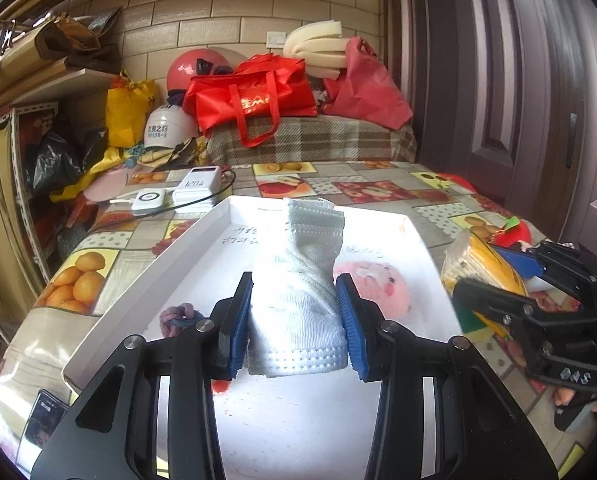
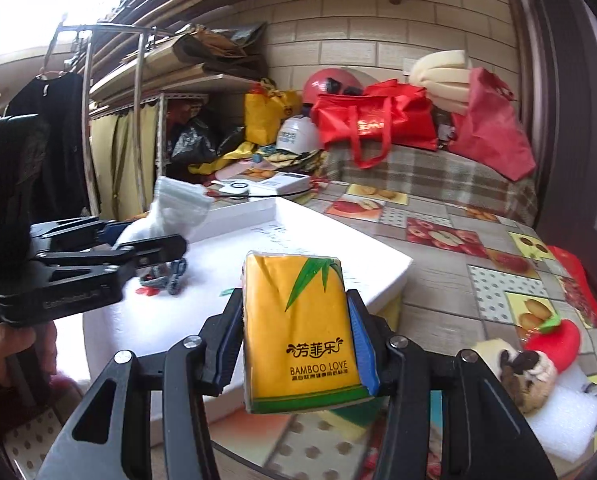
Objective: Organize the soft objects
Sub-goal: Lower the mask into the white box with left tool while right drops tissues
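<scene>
My left gripper (image 1: 294,320) is shut on a white sock (image 1: 298,280) and holds it above the white tray (image 1: 186,248). The sock also shows in the right wrist view (image 2: 170,208), held by the left gripper (image 2: 154,248). My right gripper (image 2: 298,344) is shut on a yellow tissue pack (image 2: 298,328) beside the tray's right edge (image 2: 390,276); it also shows in the left wrist view (image 1: 482,264). A knotted blue-purple yarn piece (image 1: 178,316) lies in the tray (image 2: 166,276).
A fruit-print cloth (image 1: 378,188) covers the table. A red apple toy (image 2: 558,340), a brown-and-cream plush (image 2: 526,376) and white foam (image 2: 558,428) lie at the right. Power banks (image 1: 194,192) sit behind the tray. Red bags (image 1: 258,96) and helmets crowd the back.
</scene>
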A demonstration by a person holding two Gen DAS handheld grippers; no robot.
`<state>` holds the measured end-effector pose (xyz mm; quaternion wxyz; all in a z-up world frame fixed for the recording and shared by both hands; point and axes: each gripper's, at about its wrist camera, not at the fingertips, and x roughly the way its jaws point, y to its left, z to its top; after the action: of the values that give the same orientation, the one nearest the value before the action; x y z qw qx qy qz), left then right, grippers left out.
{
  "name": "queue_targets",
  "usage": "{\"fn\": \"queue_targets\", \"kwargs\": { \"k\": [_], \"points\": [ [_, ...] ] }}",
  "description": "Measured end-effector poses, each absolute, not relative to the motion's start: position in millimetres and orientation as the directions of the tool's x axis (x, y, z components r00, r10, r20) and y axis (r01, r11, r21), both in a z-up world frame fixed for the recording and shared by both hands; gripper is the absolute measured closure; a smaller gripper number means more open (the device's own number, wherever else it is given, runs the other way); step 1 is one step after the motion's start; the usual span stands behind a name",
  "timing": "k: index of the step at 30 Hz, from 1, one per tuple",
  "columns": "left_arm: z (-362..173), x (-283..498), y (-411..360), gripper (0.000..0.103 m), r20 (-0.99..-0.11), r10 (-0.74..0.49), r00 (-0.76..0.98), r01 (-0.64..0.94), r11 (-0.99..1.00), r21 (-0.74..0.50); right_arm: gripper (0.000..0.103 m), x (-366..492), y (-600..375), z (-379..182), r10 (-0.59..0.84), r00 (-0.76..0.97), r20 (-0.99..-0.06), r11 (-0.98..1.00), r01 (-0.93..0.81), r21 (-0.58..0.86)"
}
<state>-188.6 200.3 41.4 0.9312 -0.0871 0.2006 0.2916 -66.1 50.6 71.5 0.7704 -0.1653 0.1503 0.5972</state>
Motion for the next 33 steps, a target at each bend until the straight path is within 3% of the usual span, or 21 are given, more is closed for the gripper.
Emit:
{"fn": "queue_targets", "kwargs": {
  "k": [8, 19, 30, 33],
  "points": [
    [36, -185, 228, 0.063, -0.478, 0.533, 0.698, -0.637, 0.767, -0.075, 0.055, -82, 87, 65, 0.862, 0.178, -0.475, 0.155, -0.984, -0.087],
    [30, -172, 240, 0.063, -0.532, 0.568, 0.628, -0.679, 0.734, -0.019, 0.054, -58, 122, 58, 0.817, 0.176, -0.548, 0.208, -0.978, -0.004],
    [31, -166, 230, 0.062, -0.514, 0.611, 0.602, -0.685, 0.726, 0.061, 0.052, -64, 116, 62, 0.829, 0.192, -0.525, 0.214, -0.977, -0.019],
    [32, -168, 233, 0.061, -0.512, 0.634, 0.580, -0.711, 0.701, 0.063, 0.030, -65, 117, 62, 0.826, 0.199, -0.527, 0.217, -0.976, -0.028]
  ]
}}
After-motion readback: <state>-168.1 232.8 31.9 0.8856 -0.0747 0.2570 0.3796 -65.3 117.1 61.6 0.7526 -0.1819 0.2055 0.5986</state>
